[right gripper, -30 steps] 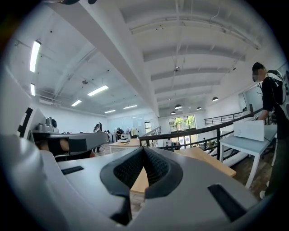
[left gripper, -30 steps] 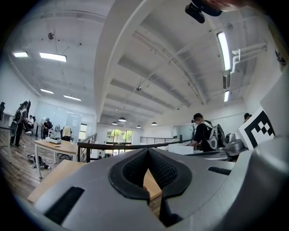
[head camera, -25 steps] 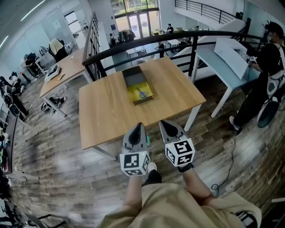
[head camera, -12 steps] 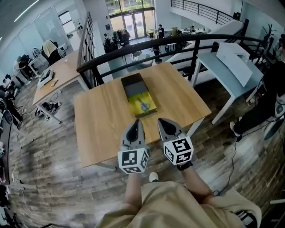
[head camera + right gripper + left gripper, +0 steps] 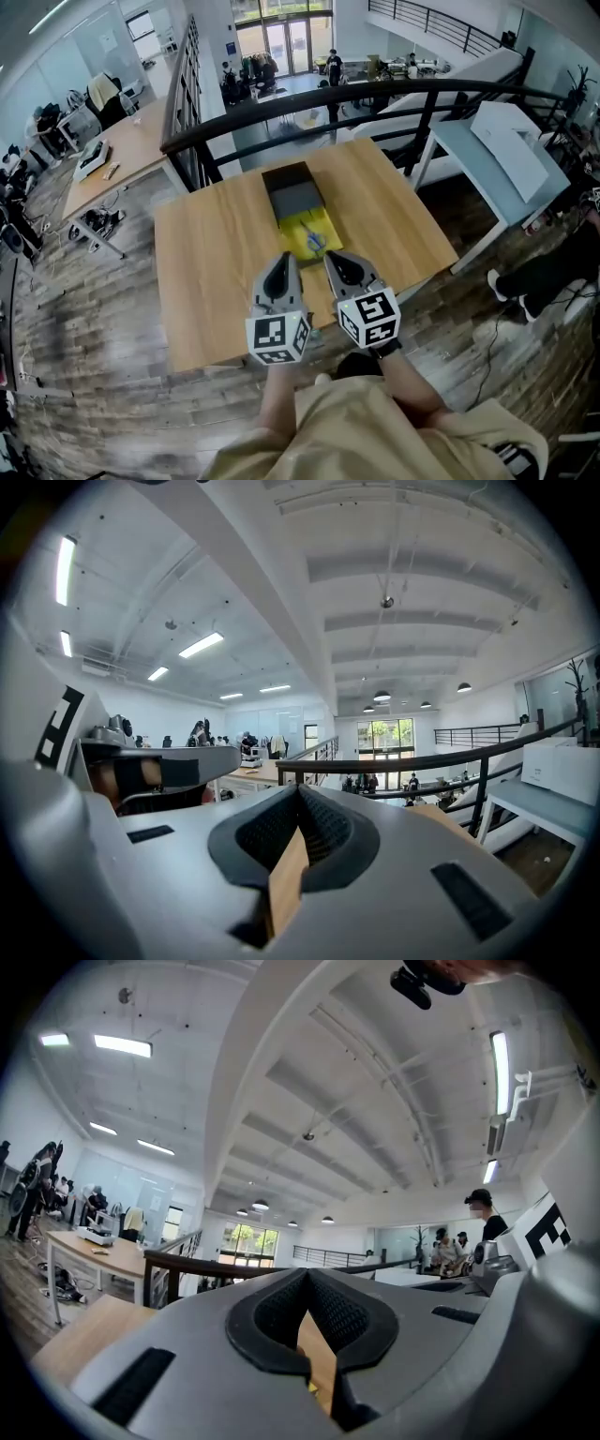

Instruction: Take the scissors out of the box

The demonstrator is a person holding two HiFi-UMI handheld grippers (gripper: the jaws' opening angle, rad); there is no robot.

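An open box (image 5: pixel 296 197) lies on the wooden table (image 5: pixel 206 262), its dark half at the far end and its yellow half near me. A pair of bluish scissors (image 5: pixel 312 242) lies in the yellow half. In the head view my left gripper (image 5: pixel 281 259) and right gripper (image 5: pixel 332 256) are side by side over the table's near edge, just short of the box, touching nothing. Both point level at the box. In the left gripper view the left gripper (image 5: pixel 307 1271) has its tips together. The right gripper (image 5: pixel 299 787) in its own view is closed too, and both are empty.
A black railing (image 5: pixel 281 101) runs behind the table. A pale table (image 5: pixel 497 159) with a white case stands to the right, and a person's legs (image 5: pixel 534 277) show at the right edge. Another wooden desk (image 5: pixel 112 150) stands at the left, with people further off.
I have walked up to the table. Both grippers have gone from over the floor to over the table's near edge, close to the box. Their jaws have stayed shut.
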